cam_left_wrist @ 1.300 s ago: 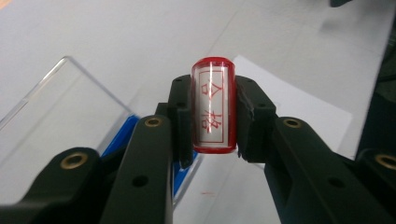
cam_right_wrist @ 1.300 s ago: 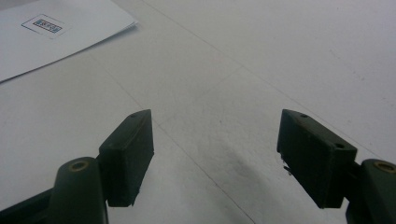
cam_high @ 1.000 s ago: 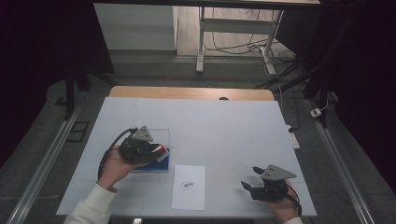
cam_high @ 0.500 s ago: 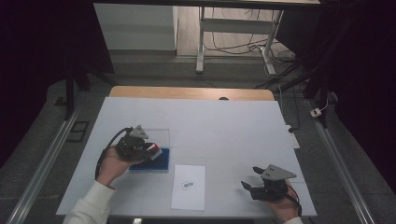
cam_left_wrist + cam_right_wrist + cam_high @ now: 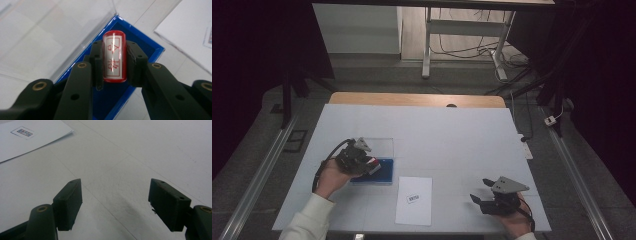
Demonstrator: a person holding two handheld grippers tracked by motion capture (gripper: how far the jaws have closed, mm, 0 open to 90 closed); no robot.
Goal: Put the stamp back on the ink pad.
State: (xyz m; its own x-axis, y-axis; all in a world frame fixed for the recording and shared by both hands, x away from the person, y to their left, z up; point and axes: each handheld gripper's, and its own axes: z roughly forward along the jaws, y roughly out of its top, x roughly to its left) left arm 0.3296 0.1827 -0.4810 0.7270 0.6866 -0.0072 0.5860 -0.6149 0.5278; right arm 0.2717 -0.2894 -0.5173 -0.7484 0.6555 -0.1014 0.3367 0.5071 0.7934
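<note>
My left gripper (image 5: 114, 60) is shut on a red stamp (image 5: 114, 56), whose face with red characters points at the camera. It hangs just above a blue ink pad box (image 5: 140, 42) with a clear lid (image 5: 50, 35) folded open. From above, the left gripper (image 5: 371, 165) with the stamp (image 5: 373, 163) sits over the blue box (image 5: 384, 172) at the table's left. A white sheet (image 5: 414, 200) with a small printed mark lies to the right of the box. My right gripper (image 5: 479, 192) rests open near the front right; in its own view the right gripper (image 5: 115, 197) holds nothing.
A white table (image 5: 447, 145) with a wooden far edge (image 5: 417, 99) bears everything. The sheet's corner (image 5: 22, 137) lies to the upper left of the right gripper. Desk legs and cables stand on the floor beyond.
The left gripper with the stamp has drawn back a little toward the left, over the blue box. The right gripper has stayed put.
</note>
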